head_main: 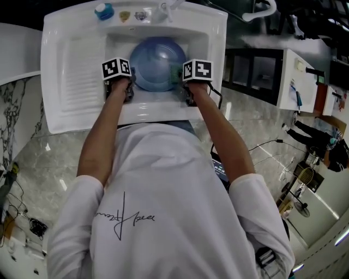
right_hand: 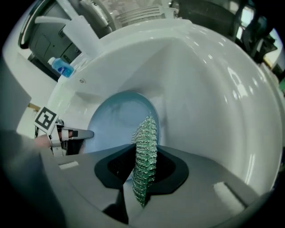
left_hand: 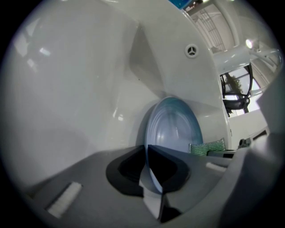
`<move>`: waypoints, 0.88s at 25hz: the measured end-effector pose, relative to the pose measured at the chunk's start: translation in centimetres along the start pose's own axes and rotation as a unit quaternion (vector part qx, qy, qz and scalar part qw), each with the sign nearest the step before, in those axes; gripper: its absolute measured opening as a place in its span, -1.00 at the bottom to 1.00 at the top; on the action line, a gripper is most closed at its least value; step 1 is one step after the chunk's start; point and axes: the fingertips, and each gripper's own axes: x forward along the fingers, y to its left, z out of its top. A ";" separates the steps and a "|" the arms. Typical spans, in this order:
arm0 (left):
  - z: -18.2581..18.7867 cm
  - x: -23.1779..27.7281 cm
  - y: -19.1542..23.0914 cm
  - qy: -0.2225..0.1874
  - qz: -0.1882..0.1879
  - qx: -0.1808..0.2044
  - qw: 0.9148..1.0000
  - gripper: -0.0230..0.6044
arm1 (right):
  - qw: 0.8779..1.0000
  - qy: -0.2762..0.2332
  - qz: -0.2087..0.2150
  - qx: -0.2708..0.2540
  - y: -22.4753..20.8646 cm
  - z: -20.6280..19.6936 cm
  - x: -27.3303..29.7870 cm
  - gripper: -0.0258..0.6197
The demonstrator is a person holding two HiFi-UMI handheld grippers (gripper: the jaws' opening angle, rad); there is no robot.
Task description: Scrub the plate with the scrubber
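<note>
A pale blue plate (head_main: 156, 61) stands tilted inside the white sink (head_main: 82, 65). My left gripper (head_main: 127, 87) is shut on the plate's left rim; in the left gripper view the plate (left_hand: 173, 127) runs edge-on between the jaws of the left gripper (left_hand: 149, 171). My right gripper (head_main: 185, 90) is shut on a green mesh scrubber (head_main: 175, 73) at the plate's right side. In the right gripper view the scrubber (right_hand: 144, 153) stands upright in the right gripper (right_hand: 141, 178) jaws, in front of the plate (right_hand: 118, 120). The scrubber (left_hand: 207, 147) also shows in the left gripper view.
The sink's ribbed drainboard (head_main: 76, 71) lies to the left. A blue-capped bottle (head_main: 104, 11) and the tap (head_main: 166, 6) stand on the back ledge. Marble counter (head_main: 49, 158) surrounds the sink. The person's arms and white shirt (head_main: 163, 207) fill the foreground.
</note>
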 end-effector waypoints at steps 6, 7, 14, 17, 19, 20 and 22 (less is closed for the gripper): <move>-0.1 -0.5 -0.2 0.001 -0.014 -0.004 1.000 -0.69 | 0.994 -0.015 -0.054 -0.090 0.7 1.0 -1.0 -0.73; -0.1 -0.7 -0.3 0.000 -0.015 -0.006 1.000 -0.69 | 0.994 -0.020 -0.056 -0.093 0.8 1.2 -1.2 -0.73; 0.0 -2.5 -1.3 -0.017 -0.023 -0.006 1.000 -0.69 | 0.994 -0.049 -0.046 -0.088 1.2 1.0 -2.1 -0.73; 0.1 -3.5 -1.5 -0.027 -0.031 -0.009 0.999 -0.69 | 0.994 -0.070 -0.039 -0.078 1.2 1.0 -2.5 -0.73; 0.3 -4.1 -1.8 -0.035 -0.036 -0.007 0.999 -0.69 | 0.993 -0.087 -0.030 -0.073 1.5 1.2 -2.9 -0.73; 0.4 -4.5 -2.0 -0.042 -0.040 -0.007 0.998 -0.69 | 0.993 -0.096 -0.024 -0.069 1.6 1.3 -3.1 -0.72; 0.7 -5.4 -2.4 -0.059 -0.050 -0.012 0.997 -0.69 | 0.992 -0.113 -0.013 -0.057 1.7 1.4 -3.6 -0.72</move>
